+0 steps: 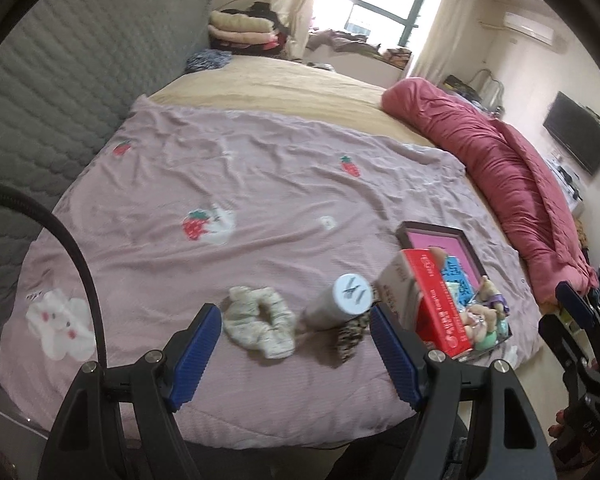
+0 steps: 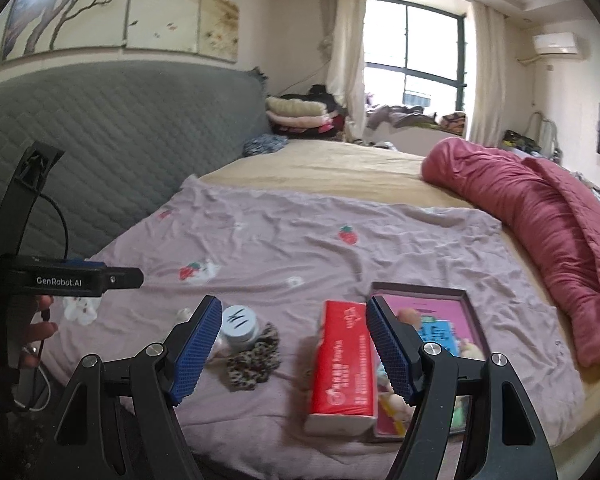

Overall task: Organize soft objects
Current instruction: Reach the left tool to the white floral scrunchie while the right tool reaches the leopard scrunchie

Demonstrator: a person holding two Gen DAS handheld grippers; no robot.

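fingers of both the left gripper [image 1: 296,352] and right gripper [image 2: 294,354] are held spread; cream fabric scrunchie [image 1: 260,322] lies at 12 o'clock of the left.

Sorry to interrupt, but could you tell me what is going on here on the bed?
A person holds a hand-held gripper in each hand over a pink blanket on the bed. Both the left hand-held gripper and the right hand-held gripper are open and hold nothing. On the blanket lie a cream scrunchie, a leopard-print scrunchie, a white bottle, a red box and a dark-rimmed tray with small plush toys.
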